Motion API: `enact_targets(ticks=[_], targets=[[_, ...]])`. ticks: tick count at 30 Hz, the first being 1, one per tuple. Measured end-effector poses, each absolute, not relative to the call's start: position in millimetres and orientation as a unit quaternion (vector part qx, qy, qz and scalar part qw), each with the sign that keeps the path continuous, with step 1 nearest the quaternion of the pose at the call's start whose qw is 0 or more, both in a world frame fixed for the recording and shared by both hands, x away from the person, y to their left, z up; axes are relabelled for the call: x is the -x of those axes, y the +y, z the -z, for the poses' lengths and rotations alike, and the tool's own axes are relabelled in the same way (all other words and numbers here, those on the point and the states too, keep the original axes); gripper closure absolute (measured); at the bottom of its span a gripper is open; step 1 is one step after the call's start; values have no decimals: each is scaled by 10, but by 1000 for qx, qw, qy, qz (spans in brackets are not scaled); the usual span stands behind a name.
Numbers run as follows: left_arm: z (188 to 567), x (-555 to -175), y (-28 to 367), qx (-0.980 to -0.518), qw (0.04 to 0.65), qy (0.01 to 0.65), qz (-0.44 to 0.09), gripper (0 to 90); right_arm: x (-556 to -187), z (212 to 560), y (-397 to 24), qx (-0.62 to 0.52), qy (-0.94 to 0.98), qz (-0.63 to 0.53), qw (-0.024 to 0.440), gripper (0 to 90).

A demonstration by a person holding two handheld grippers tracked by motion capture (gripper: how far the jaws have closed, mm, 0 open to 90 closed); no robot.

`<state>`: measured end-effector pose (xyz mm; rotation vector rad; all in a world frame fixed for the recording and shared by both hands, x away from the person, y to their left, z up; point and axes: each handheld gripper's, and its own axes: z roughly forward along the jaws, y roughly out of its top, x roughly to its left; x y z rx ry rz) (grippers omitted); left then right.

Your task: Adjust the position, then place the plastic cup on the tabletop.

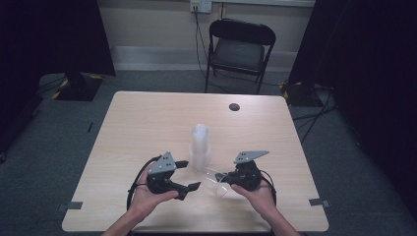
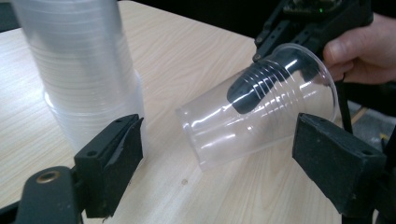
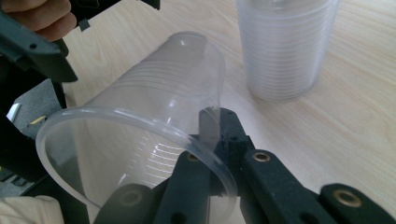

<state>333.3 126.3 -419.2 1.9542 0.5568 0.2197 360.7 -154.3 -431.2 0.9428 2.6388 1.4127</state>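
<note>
clear cup point(image 3: 154, 107) in right gripper point(image 3: 212, 140) jaws, rim-pinched

Wooden table point(image 1: 147, 118) with a dark round grommet hole point(image 1: 234, 106) far right. Black folding chair point(image 1: 239, 51) beyond far edge; wall socket point(image 1: 200, 5) above it, cables hanging.

Overhead looks down; claw views share cup point(image 2: 252, 116).
</note>
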Motion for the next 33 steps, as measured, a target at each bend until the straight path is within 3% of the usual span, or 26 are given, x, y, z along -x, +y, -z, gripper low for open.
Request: enact_targets(ticks=[22,33], targets=[[4318,-3232,1017,-859,479,143,-109,191,-3644,4328,-1391,-287,868,-401,-58,900],[4402,-3195,908,-886,438,83,-130,157,-3697,4339,-1285,-276,880,-377,-85,900]])
